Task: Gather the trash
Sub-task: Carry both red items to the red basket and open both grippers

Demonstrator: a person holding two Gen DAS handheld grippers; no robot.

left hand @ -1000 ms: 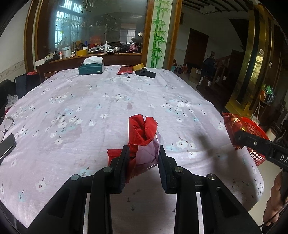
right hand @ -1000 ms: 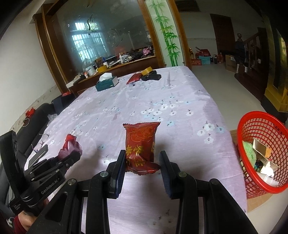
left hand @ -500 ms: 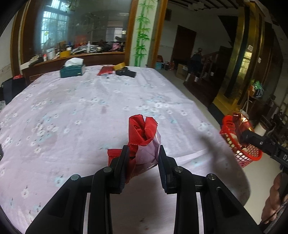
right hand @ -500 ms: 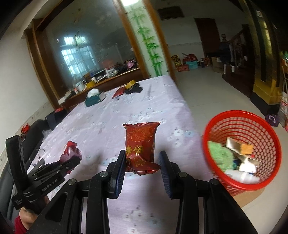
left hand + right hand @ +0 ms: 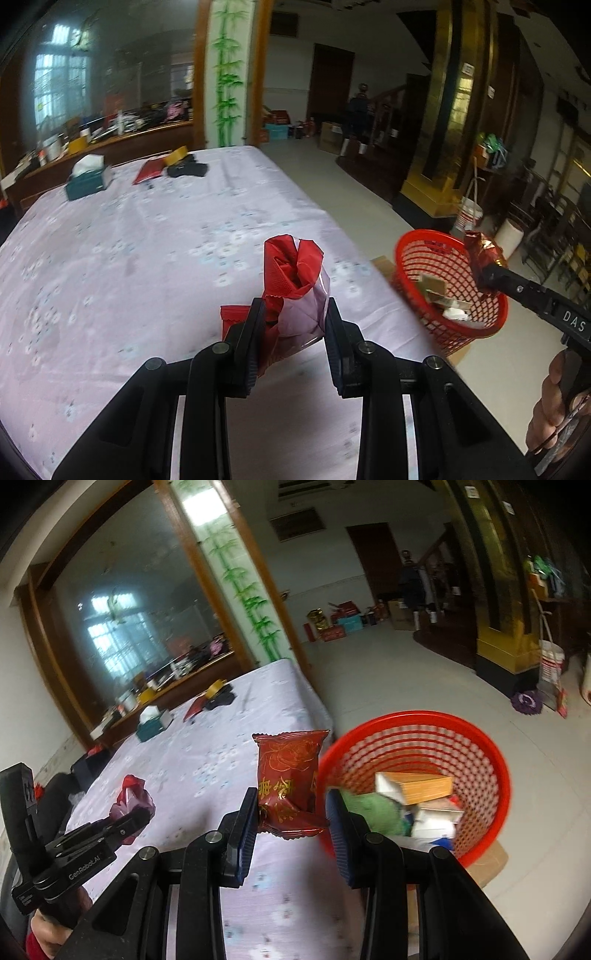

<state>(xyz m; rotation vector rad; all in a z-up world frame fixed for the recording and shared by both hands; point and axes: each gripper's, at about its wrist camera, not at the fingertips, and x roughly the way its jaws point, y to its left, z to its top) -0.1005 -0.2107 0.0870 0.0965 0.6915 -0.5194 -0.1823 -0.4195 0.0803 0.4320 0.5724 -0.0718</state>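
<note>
Left gripper clamped on crumpled red-and-clear plastic wrapper, held above the floral-cloth table. Right gripper pinching sealed dark-red foil snack packet upright at its bottom, just beside the rim of the red mesh plastic basket on the floor.

both grippers' jaws clamped, raised.

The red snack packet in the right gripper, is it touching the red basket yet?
Apart. The left wrist view shows the snack packet held in the right gripper above the basket rim, with open air between them.
</note>
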